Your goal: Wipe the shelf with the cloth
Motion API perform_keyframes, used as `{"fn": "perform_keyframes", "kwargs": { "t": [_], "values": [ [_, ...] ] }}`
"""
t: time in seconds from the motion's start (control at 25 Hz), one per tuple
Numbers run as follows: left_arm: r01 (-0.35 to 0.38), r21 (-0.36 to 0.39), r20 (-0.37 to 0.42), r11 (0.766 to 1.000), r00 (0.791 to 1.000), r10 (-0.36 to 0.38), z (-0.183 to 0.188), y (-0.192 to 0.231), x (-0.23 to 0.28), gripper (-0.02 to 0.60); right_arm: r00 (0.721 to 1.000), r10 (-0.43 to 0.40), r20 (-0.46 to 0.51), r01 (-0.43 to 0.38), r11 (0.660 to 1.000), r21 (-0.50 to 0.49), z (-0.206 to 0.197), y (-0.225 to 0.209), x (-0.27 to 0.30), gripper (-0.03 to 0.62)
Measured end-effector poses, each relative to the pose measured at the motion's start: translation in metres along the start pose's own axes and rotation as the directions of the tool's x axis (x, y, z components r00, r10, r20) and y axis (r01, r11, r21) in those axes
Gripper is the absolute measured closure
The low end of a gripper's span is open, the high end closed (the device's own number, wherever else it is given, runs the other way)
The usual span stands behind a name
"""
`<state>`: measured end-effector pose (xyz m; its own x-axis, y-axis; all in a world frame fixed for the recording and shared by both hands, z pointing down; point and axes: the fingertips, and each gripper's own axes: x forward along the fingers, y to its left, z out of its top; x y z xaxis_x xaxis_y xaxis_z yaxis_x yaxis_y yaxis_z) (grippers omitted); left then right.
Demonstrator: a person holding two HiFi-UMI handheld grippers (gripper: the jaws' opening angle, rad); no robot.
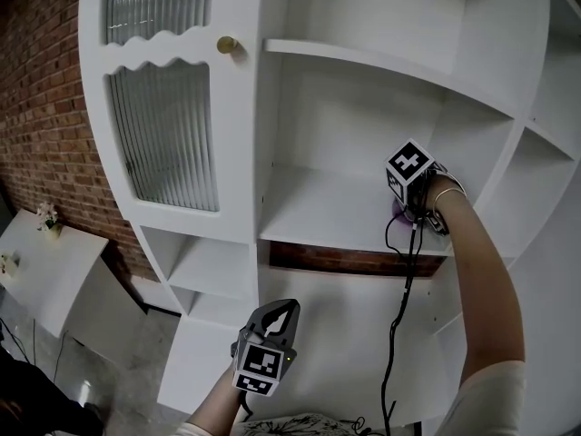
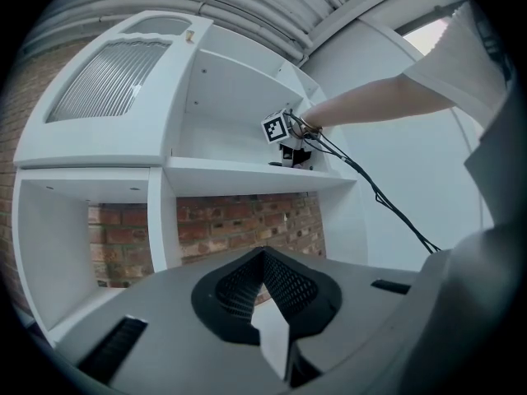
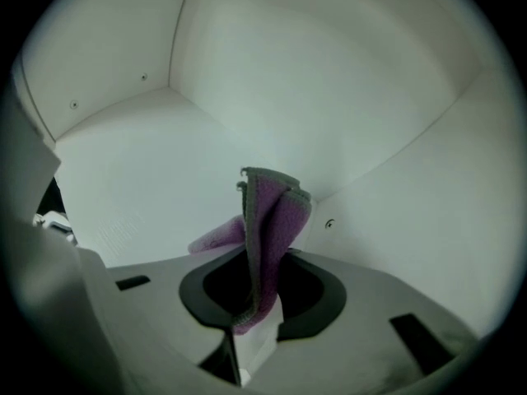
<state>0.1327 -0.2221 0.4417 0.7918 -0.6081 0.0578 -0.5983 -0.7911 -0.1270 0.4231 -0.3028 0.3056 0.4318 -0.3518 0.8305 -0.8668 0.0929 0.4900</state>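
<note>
Lowest and closest to the body, the left gripper [image 2: 265, 255] is held out in front of the cabinet's [image 1: 245, 153] lower part, well below the shelf [image 1: 309, 212]. Its jaws are together at the tips and nothing sits between them. It points up towards the open compartments, touching none of them.

Higher and further in, the right arm reaches up and across into the middle compartment. The right gripper [image 3: 262, 262] is inside that compartment, near its right rear corner, with its marker cube [image 1: 408, 169] facing outward. Its jaws are clamped on the cloth [image 3: 272, 212], a purple one with a grey edge. The cloth stands folded up out of the jaws, and one lobe spreads to the left on the shelf board. In the head view a bit of purple shows under the gripper, resting on the shelf near the right wall. A black cable [image 1: 404, 289] hangs from this gripper down past the shelf's front edge.

Further left, the cabinet has a door with ribbed glass [image 1: 163, 134] and a round brass knob [image 1: 227, 44]. Behind it all stands a brick wall [image 1: 45, 107], also visible through the open back below the shelf.
</note>
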Motion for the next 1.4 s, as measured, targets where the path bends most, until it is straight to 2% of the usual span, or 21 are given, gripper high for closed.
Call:
{"fn": "perform_keyframes", "kwargs": {
  "t": [0.12,0.32,0.4,0.48,0.56,0.68,0.76,0.88,1.0,1.2,1.24,1.4],
  "values": [
    [-0.011,0.003,0.006,1.0,1.0,0.011,0.003,0.002,-0.001,0.566,0.999,-0.046,-0.007,0.046,0.998,-0.04,0.004,-0.006,0.002,0.52],
    [-0.041,0.02,0.009,0.999,0.999,0.041,0.005,0.015,-0.01,0.566,0.998,-0.036,0.052,0.038,0.998,-0.045,0.008,-0.001,-0.015,0.52],
    [-0.052,0.015,0.01,0.999,0.999,0.052,0.006,0.02,-0.014,0.566,0.995,0.009,0.104,-0.003,0.999,-0.052,0.015,0.011,-0.028,0.52],
    [-0.05,0.006,0.01,0.999,0.999,0.05,0.006,0.021,-0.019,0.567,0.981,0.099,0.168,-0.091,0.994,-0.056,0.023,0.033,-0.044,0.52],
    [-0.041,-0.01,0.007,0.999,0.999,0.041,0.004,0.019,-0.025,0.566,0.941,0.236,0.241,-0.225,0.972,-0.071,0.035,0.066,-0.064,0.52],
    [-0.033,-0.029,-0.001,0.999,0.999,0.033,0.0,0.02,-0.036,0.566,0.831,0.452,0.324,-0.436,0.891,-0.124,0.053,0.125,-0.098,0.52],
    [-0.039,-0.024,-0.004,0.999,0.999,0.039,-0.001,0.024,-0.043,0.566,0.762,0.55,0.342,-0.527,0.833,-0.167,0.064,0.161,-0.117,0.52],
    [-0.05,-0.026,0.0,0.998,0.999,0.05,0.0,0.032,-0.055,0.566,0.694,0.63,0.349,-0.599,0.774,-0.206,0.08,0.203,-0.133,0.52],
    [-0.069,-0.026,-0.004,0.997,0.998,0.069,-0.004,0.042,-0.068,0.566,0.657,0.664,0.358,-0.636,0.743,-0.209,0.095,0.233,-0.137,0.52],
    [-0.096,-0.039,-0.025,0.995,0.995,0.095,-0.017,0.057,-0.087,0.567,0.642,0.686,0.342,-0.663,0.721,-0.2,0.104,0.262,-0.128,0.52],
    [-0.1,-0.043,-0.029,0.994,0.995,0.099,-0.019,0.059,-0.09,0.567,0.652,0.678,0.338,-0.655,0.729,-0.199,0.104,0.262,-0.127,0.519],
    [-0.106,-0.065,-0.033,0.992,0.994,0.104,-0.022,0.063,-0.091,0.566,0.736,0.596,0.321,-0.552,0.803,-0.225,0.104,0.261,-0.118,0.519]
  ]
}}
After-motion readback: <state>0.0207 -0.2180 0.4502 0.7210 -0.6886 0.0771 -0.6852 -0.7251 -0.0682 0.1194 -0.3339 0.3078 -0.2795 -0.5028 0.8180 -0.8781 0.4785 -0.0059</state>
